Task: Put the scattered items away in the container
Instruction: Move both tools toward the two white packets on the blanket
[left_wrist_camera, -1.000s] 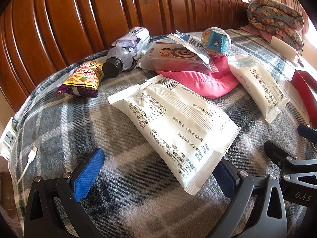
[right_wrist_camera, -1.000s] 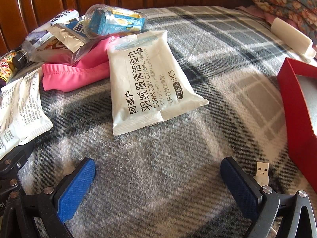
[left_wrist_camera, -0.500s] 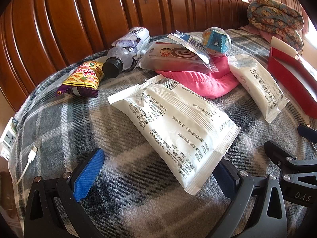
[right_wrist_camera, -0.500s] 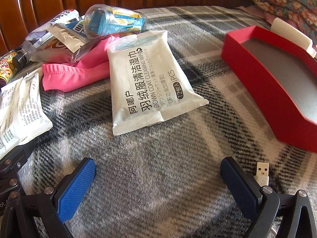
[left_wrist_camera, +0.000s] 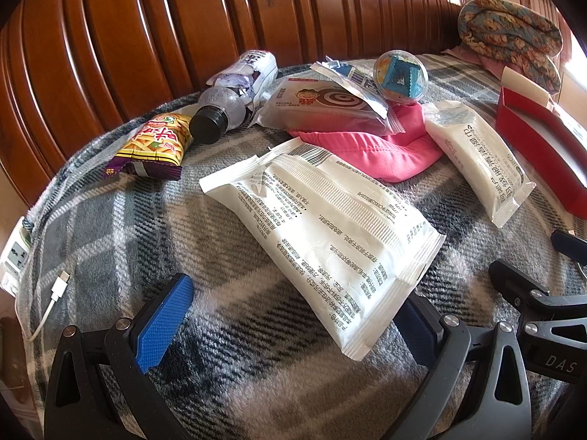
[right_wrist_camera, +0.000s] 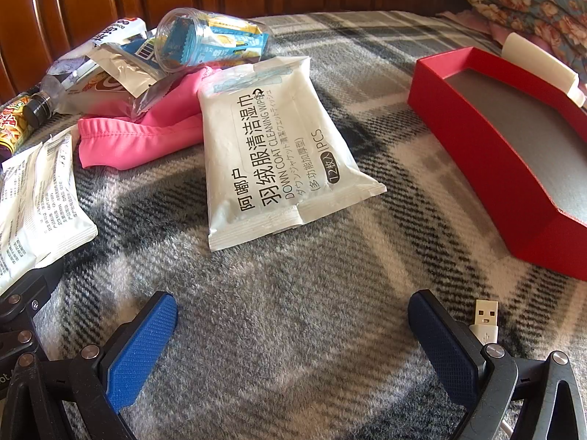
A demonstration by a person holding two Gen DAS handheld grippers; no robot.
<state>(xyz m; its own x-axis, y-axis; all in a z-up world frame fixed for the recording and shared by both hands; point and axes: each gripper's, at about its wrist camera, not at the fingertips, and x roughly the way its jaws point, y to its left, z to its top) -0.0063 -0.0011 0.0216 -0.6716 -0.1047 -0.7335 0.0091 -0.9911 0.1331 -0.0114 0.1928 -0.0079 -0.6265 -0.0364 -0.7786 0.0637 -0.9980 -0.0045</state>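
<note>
Wipes pack (right_wrist_camera: 279, 146) lies between cloth (right_wrist_camera: 146, 139) and box (right_wrist_camera: 488, 146).

We find a plaid blanket (right_wrist_camera: 293, 330) bearing a red box (right_wrist_camera: 488, 154) far right, wipes (right_wrist_camera: 279, 154) centre, a pink cloth (right_wrist_camera: 146, 139) and white packet (left_wrist_camera: 330, 234) left.

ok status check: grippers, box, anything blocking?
Left gripper open, right gripper open, both empty. Red box empty, on blanket. Wipes pack nearest right gripper, path clear.
</note>
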